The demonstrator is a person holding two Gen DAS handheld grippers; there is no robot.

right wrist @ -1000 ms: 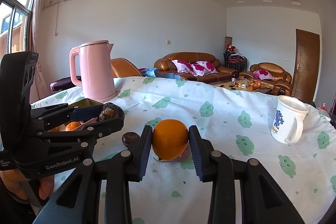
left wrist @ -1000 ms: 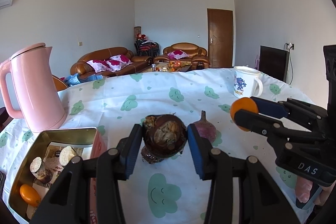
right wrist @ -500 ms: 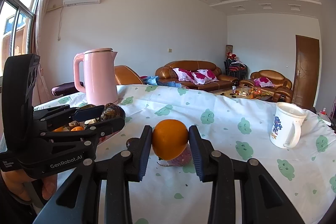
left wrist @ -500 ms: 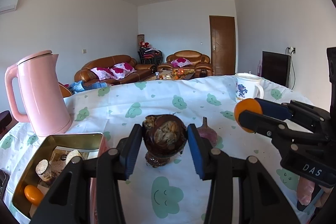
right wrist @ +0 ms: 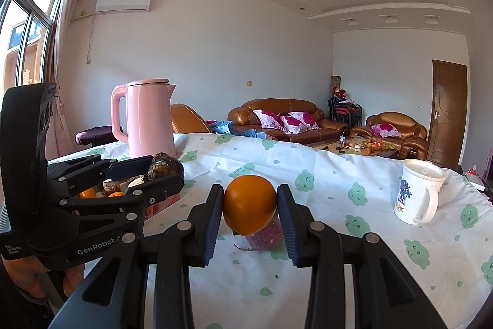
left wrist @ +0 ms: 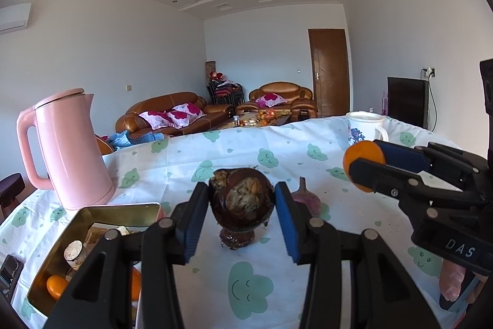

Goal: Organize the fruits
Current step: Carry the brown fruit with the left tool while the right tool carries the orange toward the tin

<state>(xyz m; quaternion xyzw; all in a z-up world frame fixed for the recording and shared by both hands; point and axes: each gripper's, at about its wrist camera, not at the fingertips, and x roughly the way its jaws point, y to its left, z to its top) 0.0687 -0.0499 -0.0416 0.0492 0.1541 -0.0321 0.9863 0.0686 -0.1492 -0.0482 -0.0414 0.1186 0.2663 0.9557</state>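
My left gripper [left wrist: 242, 202] is shut on a dark brown round fruit [left wrist: 242, 199], held above the tablecloth. A second dark fruit [left wrist: 236, 238] lies on the cloth just beneath it. My right gripper [right wrist: 249, 204] is shut on an orange [right wrist: 249, 204], also seen in the left wrist view as the orange [left wrist: 359, 156] at the right. Under the orange lies a purple-red fruit [right wrist: 266, 236], the same purple-red fruit [left wrist: 305, 196] seen beyond the left fingers. A gold tin [left wrist: 120, 210] at the lower left holds oranges and cut pieces.
A pink kettle [left wrist: 71, 147] stands behind the tin at the left. A white mug [right wrist: 417, 195] sits at the table's right side. A dark phone [left wrist: 9, 270] lies at the left edge. A hand [right wrist: 27, 273] holds the left gripper's grip.
Both wrist views have tilted upward, showing more ceiling and the lamp. Both fruits stay gripped and the table objects have not moved.
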